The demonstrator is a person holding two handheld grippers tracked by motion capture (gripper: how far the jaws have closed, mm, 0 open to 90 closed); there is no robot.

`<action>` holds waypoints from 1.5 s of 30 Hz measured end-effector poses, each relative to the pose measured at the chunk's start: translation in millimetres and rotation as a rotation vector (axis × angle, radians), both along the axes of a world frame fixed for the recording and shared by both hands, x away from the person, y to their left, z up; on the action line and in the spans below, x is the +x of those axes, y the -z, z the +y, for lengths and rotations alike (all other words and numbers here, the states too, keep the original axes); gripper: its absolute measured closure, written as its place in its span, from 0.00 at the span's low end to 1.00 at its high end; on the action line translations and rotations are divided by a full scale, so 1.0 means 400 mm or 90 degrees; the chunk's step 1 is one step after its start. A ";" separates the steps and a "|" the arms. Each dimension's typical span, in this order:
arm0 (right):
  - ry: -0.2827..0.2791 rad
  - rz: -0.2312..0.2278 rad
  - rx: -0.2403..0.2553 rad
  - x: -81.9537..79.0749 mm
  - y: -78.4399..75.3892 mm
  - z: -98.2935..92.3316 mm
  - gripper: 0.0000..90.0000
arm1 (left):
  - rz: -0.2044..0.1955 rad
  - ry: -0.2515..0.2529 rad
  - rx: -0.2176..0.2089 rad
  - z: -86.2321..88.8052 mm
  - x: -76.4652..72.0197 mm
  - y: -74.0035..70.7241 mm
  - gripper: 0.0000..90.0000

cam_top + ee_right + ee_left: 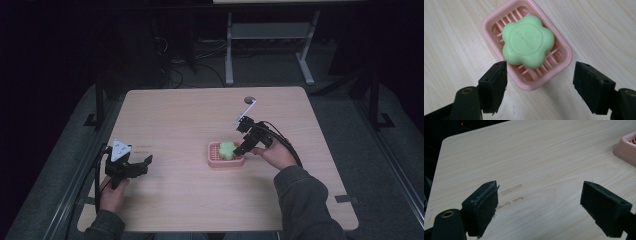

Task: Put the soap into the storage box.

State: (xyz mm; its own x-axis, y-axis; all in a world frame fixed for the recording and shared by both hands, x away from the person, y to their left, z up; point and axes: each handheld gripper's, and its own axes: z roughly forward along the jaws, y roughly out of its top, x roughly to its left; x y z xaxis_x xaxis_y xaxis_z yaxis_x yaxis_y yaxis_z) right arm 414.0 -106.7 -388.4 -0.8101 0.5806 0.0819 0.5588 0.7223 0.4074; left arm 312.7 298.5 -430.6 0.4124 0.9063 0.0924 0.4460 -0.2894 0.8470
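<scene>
A green flower-shaped soap point(528, 41) lies in a pink slatted soap dish point(564, 51) near the middle of the wooden table; in the high view the soap point(228, 149) and dish point(214, 159) sit right of centre. My right gripper point(539, 86) hovers just above the near end of the dish, open, jaws wide apart with nothing between them; it shows in the high view point(242, 149) at the dish's right side. My left gripper point(135, 166) rests low at the table's front left, open and empty. In its own view the left gripper point(540, 205) faces bare wood, the dish's corner point(626, 150) far right.
The table point(175, 115) has a round cable hole point(249, 100) near its far edge. A white plate point(120, 149) tops the left gripper. Faint marks point(511, 190) stain the wood. Beyond the table stands a grey desk frame point(270, 35) with cables on a dark floor.
</scene>
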 end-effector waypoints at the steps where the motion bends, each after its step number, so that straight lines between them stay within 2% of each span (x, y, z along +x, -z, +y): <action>1: 0.001 -0.001 -0.001 -0.001 0.000 -0.002 0.30 | 0.000 0.000 0.001 0.000 0.000 0.000 0.16; 14: 0.004 -0.004 0.003 -0.014 -0.007 -0.023 0.30 | -0.001 0.000 -0.001 0.000 -0.001 0.000 0.16; 22: 0.010 0.004 0.008 -0.029 0.011 -0.040 0.30 | -0.001 0.001 0.001 0.000 -0.001 0.000 0.16; 32: 0.012 -0.004 0.005 -0.045 0.003 -0.056 0.30 | -0.001 0.003 0.001 -0.001 -0.001 0.000 0.16; 45: 0.026 0.009 0.009 -0.061 0.021 -0.092 0.30 | -0.001 0.003 0.003 -0.001 0.000 0.001 0.16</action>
State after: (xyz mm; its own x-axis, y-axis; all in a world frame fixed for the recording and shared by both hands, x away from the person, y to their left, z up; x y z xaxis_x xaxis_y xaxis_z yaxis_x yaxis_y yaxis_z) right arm 389.7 -143.4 -396.9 -0.7849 0.6113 0.1014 0.5928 0.6930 0.4102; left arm 312.6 298.0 -431.0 0.4168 0.9038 0.0967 0.4438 -0.2951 0.8461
